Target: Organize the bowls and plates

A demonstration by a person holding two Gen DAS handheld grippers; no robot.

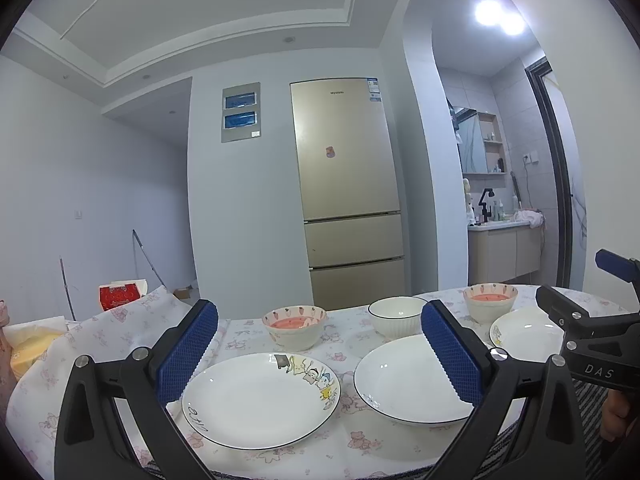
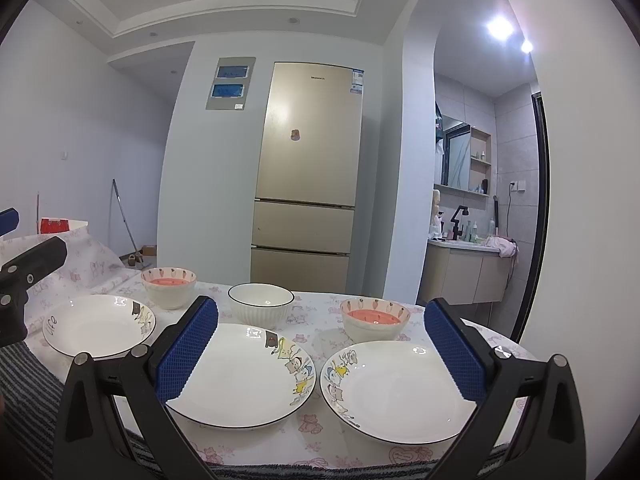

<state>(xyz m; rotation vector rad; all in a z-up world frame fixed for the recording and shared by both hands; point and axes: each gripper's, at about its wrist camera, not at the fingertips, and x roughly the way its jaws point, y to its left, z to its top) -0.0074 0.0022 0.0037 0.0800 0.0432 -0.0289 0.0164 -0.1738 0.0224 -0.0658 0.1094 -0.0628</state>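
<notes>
Three white plates lie flat in a row along the near edge of the desk (image 2: 256, 440): left plate (image 2: 98, 326), middle plate (image 2: 240, 376), right plate (image 2: 394, 390), each apart from its neighbour. Behind them, upright, stand two pink-lined bowls (image 2: 169, 286) (image 2: 374, 320) and a white ribbed bowl (image 2: 261, 304). The left hand-held gripper (image 1: 320, 354) and the right hand-held gripper (image 2: 322, 352) hover released, jaws wide, holding nothing, above the near edge.

Round white ceramic plates (image 2: 240, 376) with thin black rims carry cartoon animal prints. Carrot-patterned cream bowls (image 2: 375, 319) are salmon-red inside. Ribbed white bowl (image 2: 261, 309) has a black rim. White tablecloth (image 2: 312, 426) bears pink bear prints. Gripper pads (image 2: 187, 354): blue, cross-hatched, on black frames.
</notes>
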